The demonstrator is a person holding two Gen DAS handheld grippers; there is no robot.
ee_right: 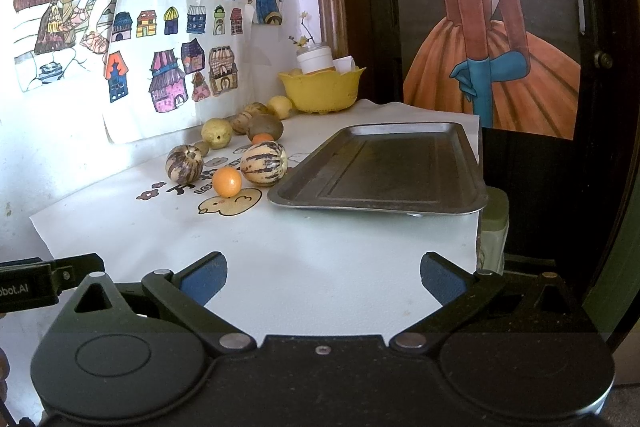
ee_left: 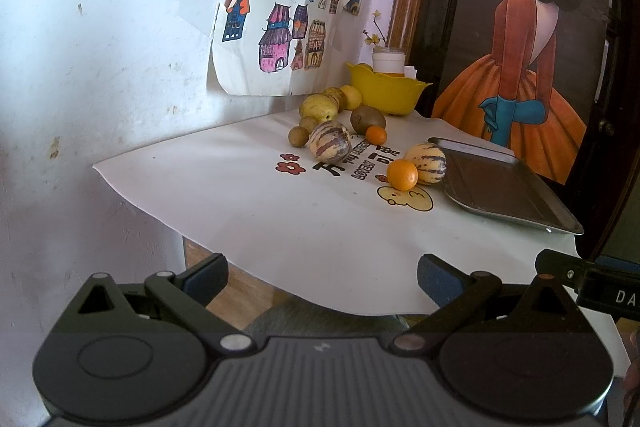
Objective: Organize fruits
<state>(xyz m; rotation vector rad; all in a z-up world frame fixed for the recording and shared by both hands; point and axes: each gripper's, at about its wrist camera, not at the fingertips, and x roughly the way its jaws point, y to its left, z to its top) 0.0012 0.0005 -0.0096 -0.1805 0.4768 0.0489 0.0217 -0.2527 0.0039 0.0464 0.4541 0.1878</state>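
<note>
Looking along the left gripper (ee_left: 322, 277), its blue-padded fingers (ee_left: 436, 281) stand wide apart with nothing between them, held back from the near edge of the tabletop (ee_left: 280, 219), presumably because no fruit has been picked yet. Well ahead of the fingers the fruits lie loose on the white cloth: a small orange (ee_left: 402, 175) touching a cream, purple-striped melon (ee_left: 428, 162) just beside the empty metal tray (ee_left: 500, 183), and farther off a second striped melon (ee_left: 330, 142), a smaller orange (ee_left: 376, 135), brownish and yellow-green fruits, and a yellow bowl (ee_left: 384, 91) by the wall. From the right gripper (ee_right: 324, 277), its fingers likewise spread and empty, the tray (ee_right: 384, 171) sits ahead and slightly right, the likely place for sorting, while the orange (ee_right: 227, 181) and striped melon (ee_right: 264, 163) lie ahead to the left, smooth, round and apt to roll.
</note>
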